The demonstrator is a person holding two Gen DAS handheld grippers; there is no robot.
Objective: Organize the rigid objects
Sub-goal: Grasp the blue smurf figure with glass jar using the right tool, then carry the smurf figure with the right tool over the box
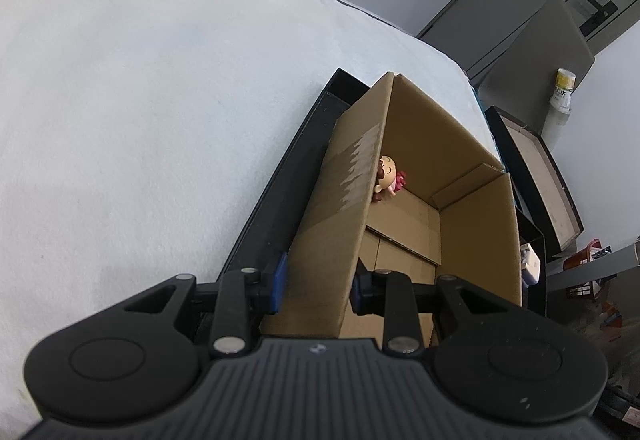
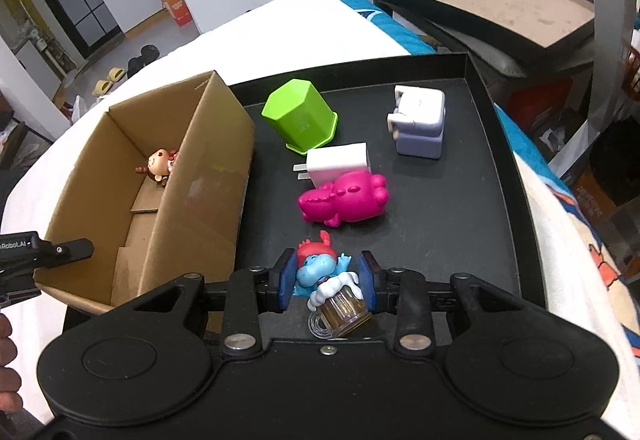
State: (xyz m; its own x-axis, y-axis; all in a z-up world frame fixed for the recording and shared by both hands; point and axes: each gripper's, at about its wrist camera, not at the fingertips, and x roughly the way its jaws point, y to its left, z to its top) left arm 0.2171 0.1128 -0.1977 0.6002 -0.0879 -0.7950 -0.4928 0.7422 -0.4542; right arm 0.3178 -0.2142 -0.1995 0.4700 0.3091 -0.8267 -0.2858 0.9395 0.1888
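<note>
A cardboard box (image 2: pixel 208 176) stands on the left of a black tray (image 2: pixel 440 208); a small doll figure (image 2: pixel 160 165) lies inside it, also seen in the left wrist view (image 1: pixel 387 176). My left gripper (image 1: pixel 318 286) straddles the box's near wall (image 1: pixel 344 208), its blue pads on either side of the cardboard. My right gripper (image 2: pixel 328 282) has its pads around a blue dragon figure with a beer mug (image 2: pixel 328 280). On the tray lie a magenta crocodile toy (image 2: pixel 346 200), a white plug charger (image 2: pixel 336 162), a green hexagonal container (image 2: pixel 300 114) and a lavender-white block (image 2: pixel 418 120).
The tray lies on a white cloth-covered surface (image 1: pixel 140 100). A second black tray with a brown floor (image 2: pixel 492 4) stands behind. A patterned blue and white cloth (image 2: pixel 568 240) lies at the right. Shoes and room clutter show on the floor beyond.
</note>
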